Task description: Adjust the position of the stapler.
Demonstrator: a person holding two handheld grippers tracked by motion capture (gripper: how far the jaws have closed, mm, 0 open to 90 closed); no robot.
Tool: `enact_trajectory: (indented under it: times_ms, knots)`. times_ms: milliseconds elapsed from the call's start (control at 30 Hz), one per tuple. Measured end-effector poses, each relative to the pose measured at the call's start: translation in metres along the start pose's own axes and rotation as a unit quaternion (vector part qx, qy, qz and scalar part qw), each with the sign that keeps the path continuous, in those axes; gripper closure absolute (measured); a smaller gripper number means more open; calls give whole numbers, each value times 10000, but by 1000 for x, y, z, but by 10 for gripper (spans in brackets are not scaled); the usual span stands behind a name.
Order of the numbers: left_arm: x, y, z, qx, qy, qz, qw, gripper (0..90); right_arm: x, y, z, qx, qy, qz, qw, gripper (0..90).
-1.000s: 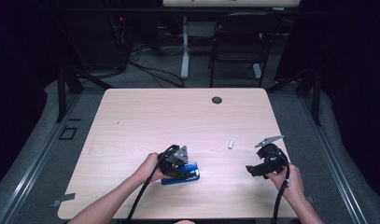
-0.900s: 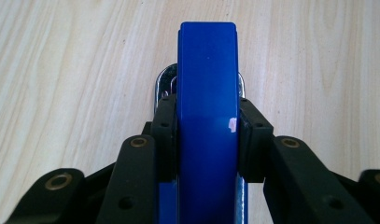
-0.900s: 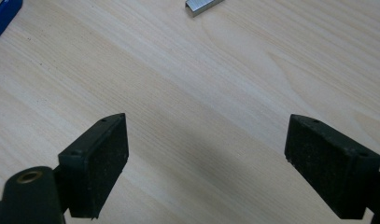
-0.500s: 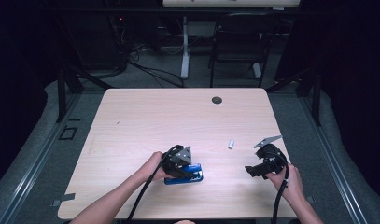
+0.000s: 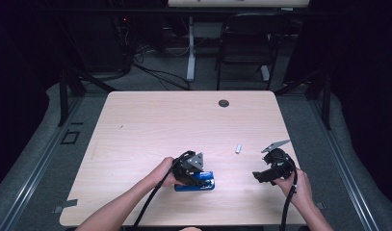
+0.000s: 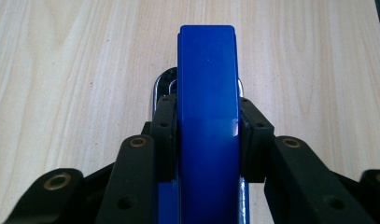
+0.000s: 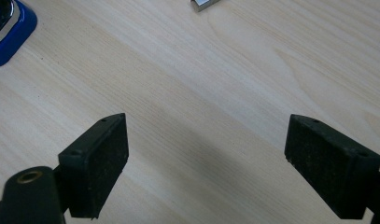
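high view: one pale wood-grain table [image 5: 150, 130] carries one glossy blue stapler with a chrome inner mechanism [image 5: 199, 183], one small silvery metal block [image 5: 238, 148] and one dark round grommet [image 5: 224, 103] near the far edge. there are two black two-jaw grippers. the left gripper [image 5: 196, 175] sits right on the stapler at the near middle of the table, held by the left hand [image 5: 165, 173]. the right gripper [image 5: 259, 176] is held by the right hand [image 5: 295, 184] near the table's right side, well apart from the stapler, with the metal block lying between the two. no brand or writing can be read.

left gripper view: the stapler [image 6: 207, 116] runs straight up between the jaws, and both black pads press on its blue sides, so the jaws are closed onto it. chrome shows at its far end. no label is legible.

right gripper view: the right gripper [image 7: 220, 154] has its jaws spread wide with nothing but bare table between them. one blue-and-chrome corner of the stapler [image 7: 8, 32] shows at top left, and the metal block [image 7: 204, 3] at the top edge.
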State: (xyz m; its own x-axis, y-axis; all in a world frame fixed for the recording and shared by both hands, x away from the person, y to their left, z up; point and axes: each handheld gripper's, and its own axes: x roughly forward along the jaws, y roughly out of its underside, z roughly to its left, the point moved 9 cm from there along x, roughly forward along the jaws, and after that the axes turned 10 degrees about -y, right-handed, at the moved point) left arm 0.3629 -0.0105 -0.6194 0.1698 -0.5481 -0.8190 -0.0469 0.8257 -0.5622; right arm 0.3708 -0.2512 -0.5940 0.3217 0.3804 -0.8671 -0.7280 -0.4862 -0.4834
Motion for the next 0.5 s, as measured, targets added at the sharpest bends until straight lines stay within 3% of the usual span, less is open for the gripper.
enact_trajectory:
  times_ms: [167, 233, 300, 367, 500]
  knots:
    - [1, -2, 0, -250, 29, -89, 9996, 626, -1, 1, 0, -42, 5, 46, 10000, 132]
    - [3, -4, -3, -365, -38, -12, 9993, 486, 0, 0, 1, -19, -21, 3, 10000, 132]
    - [4, -4, -3, -411, -50, -12, 9991, 462, -1, 0, 1, -25, -12, -1, 10000, 132]
    - [5, -5, -2, -512, -153, 14, 9986, 369, -1, 1, 1, -45, 1, 14, 10000, 133]
    - [2, -12, 3, -815, -294, -141, 9961, 330, -1, 0, 1, -53, -13, -21, 10000, 133]
